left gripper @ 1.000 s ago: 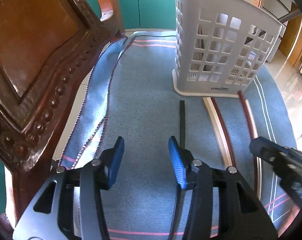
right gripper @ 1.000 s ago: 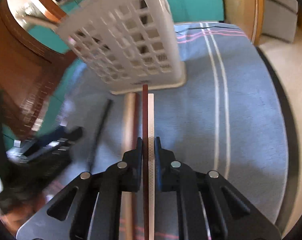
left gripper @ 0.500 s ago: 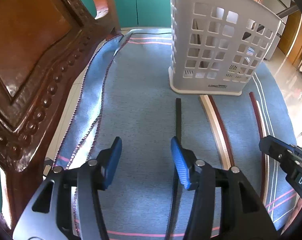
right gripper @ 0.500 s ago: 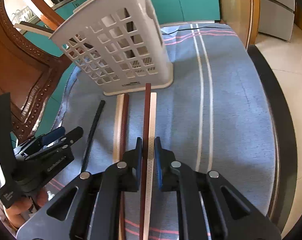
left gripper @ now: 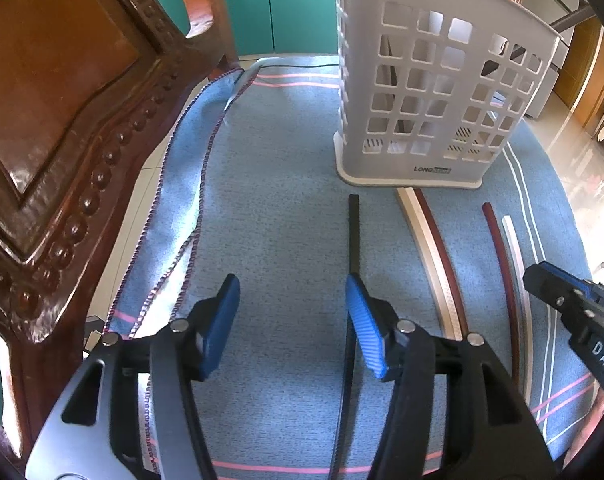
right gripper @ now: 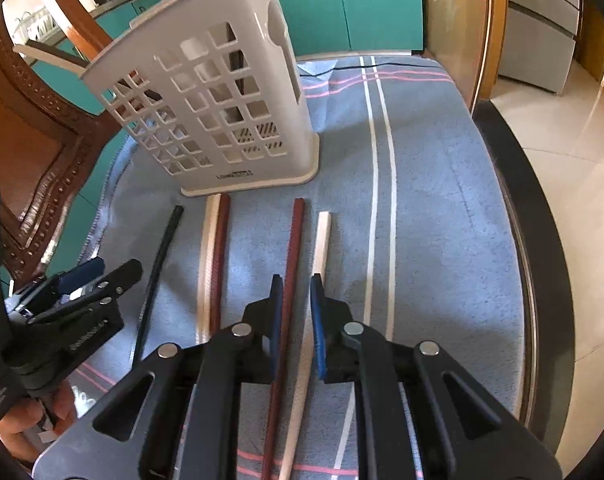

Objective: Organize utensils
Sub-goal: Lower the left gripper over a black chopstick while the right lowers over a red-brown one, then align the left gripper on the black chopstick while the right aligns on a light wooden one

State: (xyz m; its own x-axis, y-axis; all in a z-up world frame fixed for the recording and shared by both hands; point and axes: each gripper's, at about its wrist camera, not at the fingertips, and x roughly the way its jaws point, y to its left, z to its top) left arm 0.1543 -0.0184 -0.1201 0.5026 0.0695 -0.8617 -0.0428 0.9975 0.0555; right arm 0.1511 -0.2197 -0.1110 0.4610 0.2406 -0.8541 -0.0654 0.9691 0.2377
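Several long chopsticks lie on the blue cloth in front of a grey slotted utensil basket [left gripper: 434, 92] [right gripper: 217, 112]. A black one [left gripper: 354, 232] [right gripper: 161, 248] lies leftmost, then a cream and maroon pair [left gripper: 430, 248] [right gripper: 213, 256], then a maroon stick [right gripper: 293, 248] [left gripper: 498, 248] and a cream stick [right gripper: 322, 240] [left gripper: 516, 248]. My right gripper [right gripper: 295, 288] is open, its jaws straddling the maroon and cream sticks, which have spread apart. My left gripper [left gripper: 289, 292] is open and empty, the black stick running under its right finger. The basket holds a few sticks.
A carved wooden chair back [left gripper: 61, 120] stands close on the left. The blue cloth [right gripper: 442, 220] covers a round table with a dark rim [right gripper: 542, 240]; tiled floor lies beyond on the right. Teal cabinets [left gripper: 281, 4] stand behind.
My right gripper has opened and let go of the maroon and cream sticks, which now lie apart on the cloth. It has drawn back a little. The left gripper stays open.
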